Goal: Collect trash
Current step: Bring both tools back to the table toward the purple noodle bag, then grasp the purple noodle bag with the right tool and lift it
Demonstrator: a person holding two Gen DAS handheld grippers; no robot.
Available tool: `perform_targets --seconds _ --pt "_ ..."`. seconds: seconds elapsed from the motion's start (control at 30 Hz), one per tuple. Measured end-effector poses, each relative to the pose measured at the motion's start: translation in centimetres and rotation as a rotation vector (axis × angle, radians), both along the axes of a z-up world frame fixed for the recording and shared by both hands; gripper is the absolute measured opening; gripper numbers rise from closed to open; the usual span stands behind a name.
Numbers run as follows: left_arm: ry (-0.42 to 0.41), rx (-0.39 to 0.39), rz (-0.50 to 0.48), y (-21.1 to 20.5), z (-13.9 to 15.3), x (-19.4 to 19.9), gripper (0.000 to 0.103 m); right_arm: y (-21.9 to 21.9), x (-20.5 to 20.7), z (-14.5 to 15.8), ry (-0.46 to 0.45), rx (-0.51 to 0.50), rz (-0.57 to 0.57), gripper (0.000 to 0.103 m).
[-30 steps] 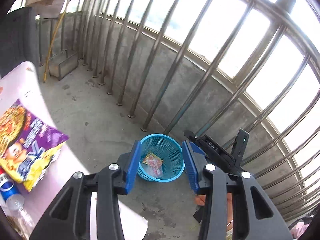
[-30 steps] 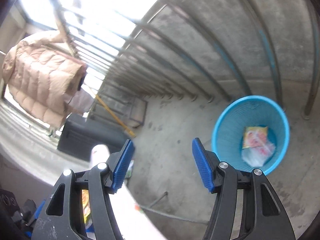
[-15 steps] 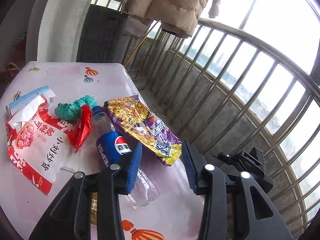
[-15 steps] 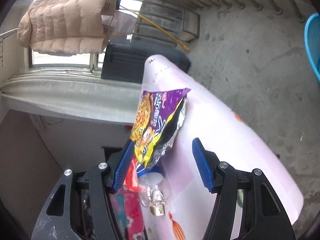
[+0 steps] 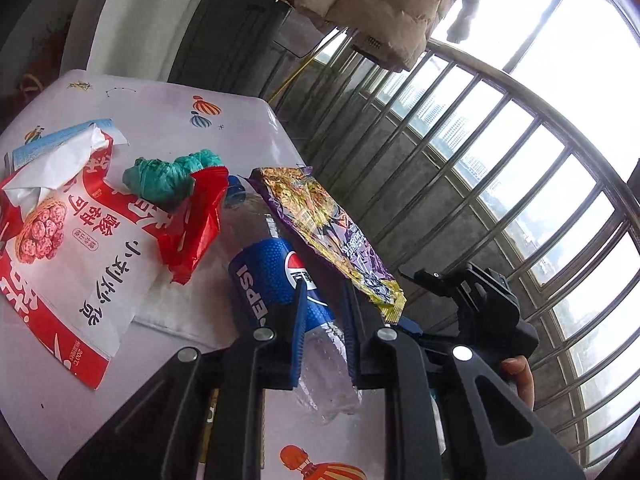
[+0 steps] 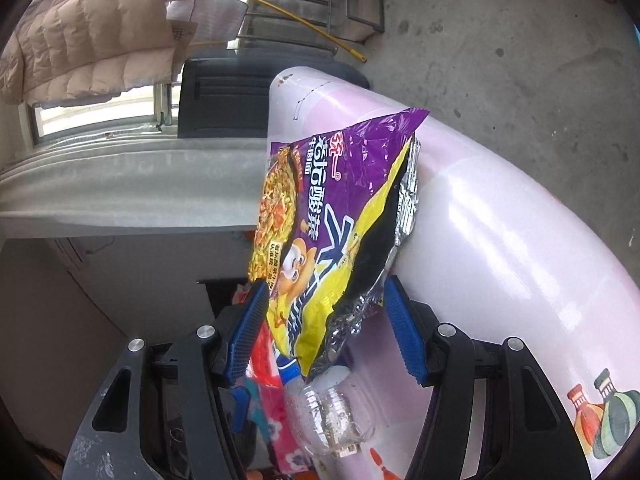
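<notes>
An empty Pepsi bottle (image 5: 272, 276) lies on the pale table (image 5: 160, 112), and a purple-and-yellow noodle bag (image 5: 320, 216) leans over it. My left gripper (image 5: 324, 284) hovers over the bottle's lower body. Its jaws are closing to a narrow gap, through which clear plastic shows, and no pad visibly presses. In the right wrist view the noodle bag (image 6: 340, 208) hangs between the wide jaws of my right gripper (image 6: 326, 284), which is open. Its pads stand just off the bag. The bottle's base (image 6: 332, 420) shows below.
A red-and-white snack bag (image 5: 80, 248), a green plastic wad (image 5: 168, 176) and a red wrapper (image 5: 196, 224) lie left of the bottle. A steel railing (image 5: 480, 160) runs past the table's right edge. A beige coat (image 5: 392, 0) hangs above, and concrete floor (image 6: 500, 40) lies beyond.
Both views swung from the blue basket on the floor to the table. The left jaws narrowed over the Pepsi bottle. The right jaws came round the noodle bag's end.
</notes>
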State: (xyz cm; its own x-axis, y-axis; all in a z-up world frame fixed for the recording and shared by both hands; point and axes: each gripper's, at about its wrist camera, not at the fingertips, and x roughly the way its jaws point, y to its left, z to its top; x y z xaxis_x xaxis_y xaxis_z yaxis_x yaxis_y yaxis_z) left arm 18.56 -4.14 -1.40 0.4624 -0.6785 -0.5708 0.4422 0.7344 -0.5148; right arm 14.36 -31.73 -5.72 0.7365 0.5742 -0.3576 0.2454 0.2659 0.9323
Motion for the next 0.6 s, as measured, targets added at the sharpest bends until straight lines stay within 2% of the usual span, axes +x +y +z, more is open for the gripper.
perform_targets --seconds 0.1,0.2,0.27,0.6 --pt "0.005 -0.010 -0.010 0.0 -0.5 0.2 0.011 0.5 0.6 -0.4 0.021 -0.009 0.003 0.047" --pt "0.002 -0.020 -0.015 0.1 -0.7 0.4 0.010 0.8 0.8 -1.0 0.048 -0.009 0.007 0.027" --pt "-0.002 -0.024 -0.017 0.1 -0.7 0.5 0.010 0.8 0.9 -1.4 0.059 -0.002 0.011 0.009" --pt "-0.016 -0.044 -0.061 -0.9 -0.1 0.0 0.010 -0.2 -2.4 -0.6 0.043 -0.002 0.037 0.004"
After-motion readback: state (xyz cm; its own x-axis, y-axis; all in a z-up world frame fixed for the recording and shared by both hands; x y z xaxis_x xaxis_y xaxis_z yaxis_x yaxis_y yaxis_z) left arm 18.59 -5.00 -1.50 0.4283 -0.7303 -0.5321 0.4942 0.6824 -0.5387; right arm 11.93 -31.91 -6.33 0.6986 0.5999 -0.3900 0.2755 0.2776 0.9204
